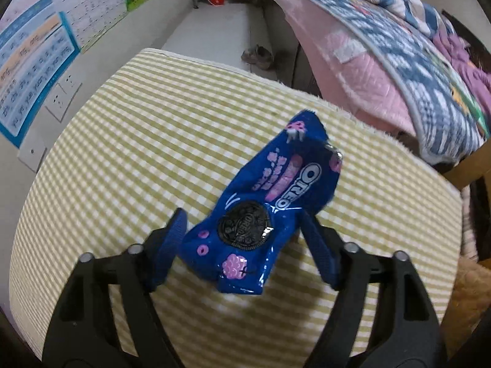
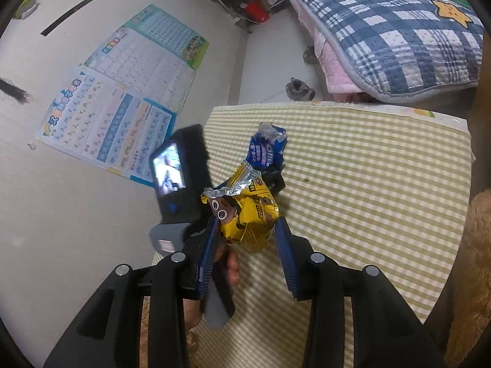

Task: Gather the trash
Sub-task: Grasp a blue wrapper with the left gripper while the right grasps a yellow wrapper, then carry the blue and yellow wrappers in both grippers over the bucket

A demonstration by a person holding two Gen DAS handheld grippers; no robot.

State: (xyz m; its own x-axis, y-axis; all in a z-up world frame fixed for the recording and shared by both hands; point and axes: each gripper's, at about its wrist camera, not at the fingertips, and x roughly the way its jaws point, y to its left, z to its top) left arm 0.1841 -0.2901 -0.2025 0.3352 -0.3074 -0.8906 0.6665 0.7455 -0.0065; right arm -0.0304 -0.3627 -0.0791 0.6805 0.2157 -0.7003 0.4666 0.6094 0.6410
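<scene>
Listener: Trash first, please. Where?

Describer: Two pieces. Crumpled blue Oreo wrapper point(image 1: 260, 214) resting half upright on a green-and-white checked cushion point(image 1: 138, 138), near the middle. Yellow snack packet point(image 2: 242, 205) lifted clear of that same cushion, torn silver end pointing to the far side.

Listener: And the grippers?

Describer: Left gripper point(image 1: 242, 217) angled steeply down over the Oreo wrapper, blue fingers point(image 1: 172, 239) spread apart either side of it. Left pad just at the foil's edge, right pad standing off with a visible gap; no squeeze. Right gripper point(image 2: 247, 224) clamped on the yellow snack packet around its lower half, left pad hard against it.

Listener: Why straddling instead of gripping?

Describer: Probably lining up. Wrapper already centred between the pads, so only a close needed, judging by the pose.

Listener: Why the packet held low on its body?

Describer: Likely for a firm bite on the fuller part, away from the flimsy torn flap.

Listener: Any bin?

Describer: None visible in either view.
</scene>
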